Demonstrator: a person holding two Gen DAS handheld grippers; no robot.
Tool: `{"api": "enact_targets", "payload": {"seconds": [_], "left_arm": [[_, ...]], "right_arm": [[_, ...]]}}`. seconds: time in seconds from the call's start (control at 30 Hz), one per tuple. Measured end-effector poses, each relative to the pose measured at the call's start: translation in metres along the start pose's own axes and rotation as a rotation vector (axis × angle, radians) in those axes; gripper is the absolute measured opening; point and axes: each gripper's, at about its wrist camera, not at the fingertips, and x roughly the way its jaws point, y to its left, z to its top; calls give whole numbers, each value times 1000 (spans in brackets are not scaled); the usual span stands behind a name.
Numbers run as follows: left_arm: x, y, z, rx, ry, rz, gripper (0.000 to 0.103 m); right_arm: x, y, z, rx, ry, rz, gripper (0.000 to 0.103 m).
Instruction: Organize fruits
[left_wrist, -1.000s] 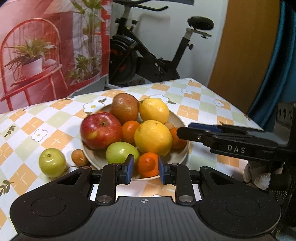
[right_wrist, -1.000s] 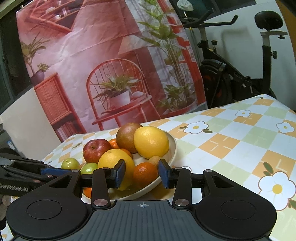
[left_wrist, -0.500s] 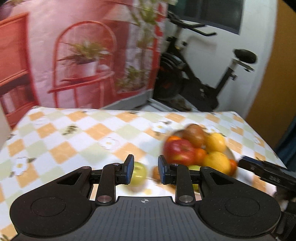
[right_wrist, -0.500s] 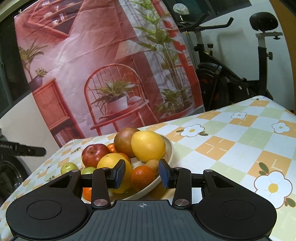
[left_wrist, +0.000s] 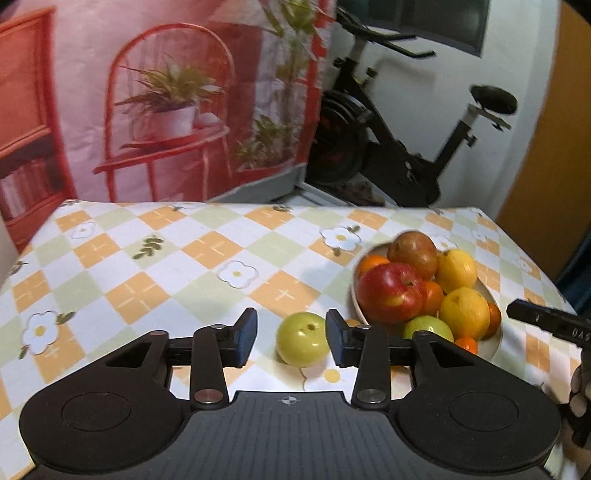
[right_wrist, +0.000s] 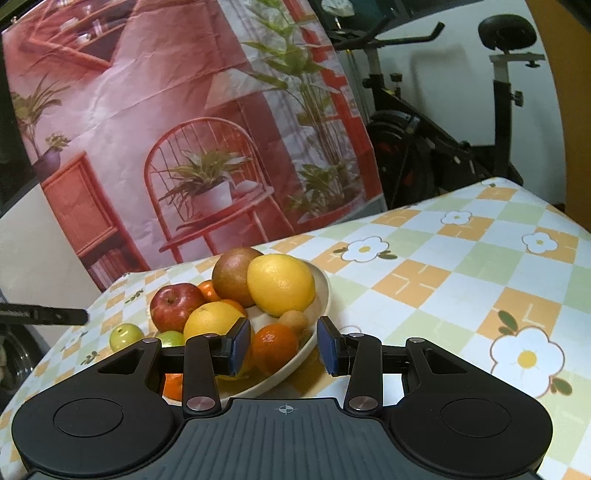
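Apple, the loose green one (left_wrist: 303, 343) beside the bowl (left_wrist: 354, 295), lay off-centre toward the right pad between the left gripper's (left_wrist: 291, 338) jaws, which had just been opening and touched nothing.

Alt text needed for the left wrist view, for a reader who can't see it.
The left gripper, jaws just opened, frames a green apple lying on the checkered tablecloth, pads not touching it. To the right a bowl holds a red apple, lemons and oranges; the right gripper's tip shows at the right edge.
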Motion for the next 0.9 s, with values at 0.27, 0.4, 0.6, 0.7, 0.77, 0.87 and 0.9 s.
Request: {"api": "enact_targets", "payload": {"seconds": [0.27,0.4,0.6,0.7,0.77,0.87,0.9], "left_arm": [[28,-3,-11,22,39,-28,58],[37,0,-11,6,53,-28,58],[48,2,-15,-8,56,-25,58],[49,2,-16,-16,44,-33,49],[47,2,-17,-15,40,-28,49],[38,7,-18,-27,19,-11,49],[32,11,-19,-39,7,-11,49]], "right_arm": [[-7,7,6,9,20,-20,38],[-11,12,4,27,21,-13,38],[-10,20,3,24,35,-10,38],[-10,25,6,8,43,-5,38],[-8,31,9,-21,54,6,38],[-2,45,18,-116,95,34,38],[1,53,22,-169,114,47,38]]}}
